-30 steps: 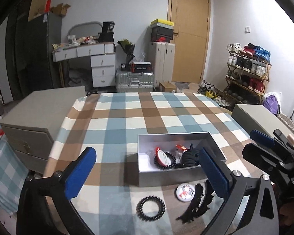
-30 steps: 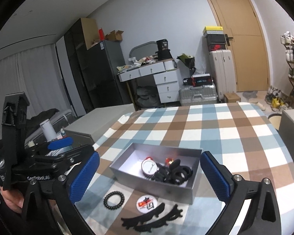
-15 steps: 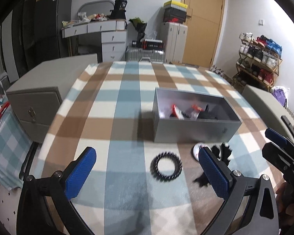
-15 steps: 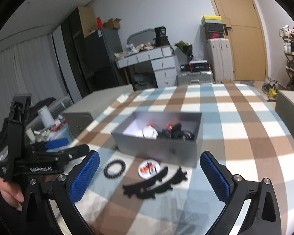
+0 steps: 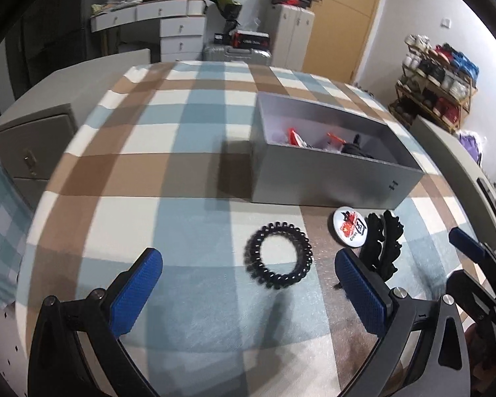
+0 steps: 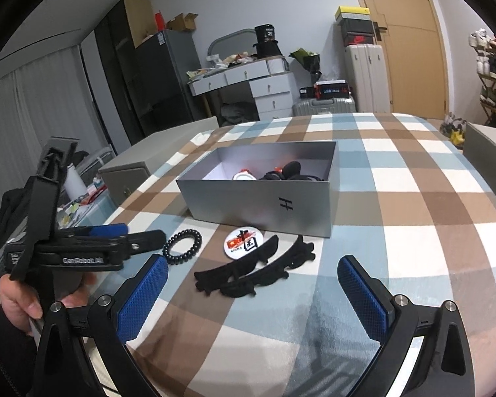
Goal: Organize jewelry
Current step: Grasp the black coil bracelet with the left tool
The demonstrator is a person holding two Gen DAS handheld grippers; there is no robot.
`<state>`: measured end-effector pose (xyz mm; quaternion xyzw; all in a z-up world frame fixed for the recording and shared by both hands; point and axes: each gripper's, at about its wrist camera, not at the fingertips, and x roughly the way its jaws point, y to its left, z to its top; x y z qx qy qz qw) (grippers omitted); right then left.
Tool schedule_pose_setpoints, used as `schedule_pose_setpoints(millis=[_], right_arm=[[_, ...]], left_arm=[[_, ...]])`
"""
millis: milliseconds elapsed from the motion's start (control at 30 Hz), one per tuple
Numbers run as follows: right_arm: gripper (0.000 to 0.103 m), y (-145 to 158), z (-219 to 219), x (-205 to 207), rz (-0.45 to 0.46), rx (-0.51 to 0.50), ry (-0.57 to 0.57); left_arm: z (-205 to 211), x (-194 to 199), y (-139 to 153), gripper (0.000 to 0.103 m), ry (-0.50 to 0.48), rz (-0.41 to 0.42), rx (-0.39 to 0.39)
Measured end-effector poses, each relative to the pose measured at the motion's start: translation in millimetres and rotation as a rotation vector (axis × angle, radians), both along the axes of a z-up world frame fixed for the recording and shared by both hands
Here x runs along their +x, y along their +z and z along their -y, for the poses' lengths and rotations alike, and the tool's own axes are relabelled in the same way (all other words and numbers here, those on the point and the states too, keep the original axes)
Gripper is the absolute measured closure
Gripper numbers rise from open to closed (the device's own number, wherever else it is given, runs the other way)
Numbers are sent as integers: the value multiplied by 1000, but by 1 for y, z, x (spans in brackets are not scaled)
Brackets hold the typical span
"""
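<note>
A grey open box (image 5: 327, 178) (image 6: 264, 201) stands on the checked tablecloth and holds several dark and red-white pieces. In front of it lie a black coil hair tie (image 5: 278, 255) (image 6: 182, 242), a round China badge (image 5: 351, 227) (image 6: 243, 242) and two black hair clips (image 5: 382, 244) (image 6: 258, 271). My left gripper (image 5: 248, 284) is open and empty, low over the cloth just short of the hair tie. My right gripper (image 6: 253, 292) is open and empty, just short of the hair clips. The left gripper also shows in the right wrist view (image 6: 125, 235) beside the hair tie.
The checked cloth (image 6: 413, 231) covers the table. A grey cabinet (image 5: 33, 125) stands past its left edge and a grey bench (image 5: 459, 162) at its right. A desk, suitcases, a door and a shoe rack stand far behind.
Both grippers have come down and forward toward the items in front of the box. The left one now sits close to the hair tie. Nothing on the table has moved.
</note>
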<state>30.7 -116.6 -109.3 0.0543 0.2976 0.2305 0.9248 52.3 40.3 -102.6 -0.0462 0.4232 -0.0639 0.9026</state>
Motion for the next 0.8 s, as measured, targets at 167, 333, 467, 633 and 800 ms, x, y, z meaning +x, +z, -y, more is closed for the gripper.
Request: schedule_pose_setpoints(millis=[167,333,467,633,800], right_arm=[[0,-2,5,-1,-7,9,-12],[0,-4,10,-2,-19,15,-23],[0,-4,12,-2,-24,18,-31],[0,-2,11,-4,-23,16,-26],[0,-4,10,2,-53,22,-22]], left_arm=[[9,13,-10,1,-10,-46,45],[21,14,-16,3,-54,-77,75],[27,10,-15,21,-65,-63,137],[21,12,-10,63,-67,-56,131],[18,10,-10,68,-77,-59,132]])
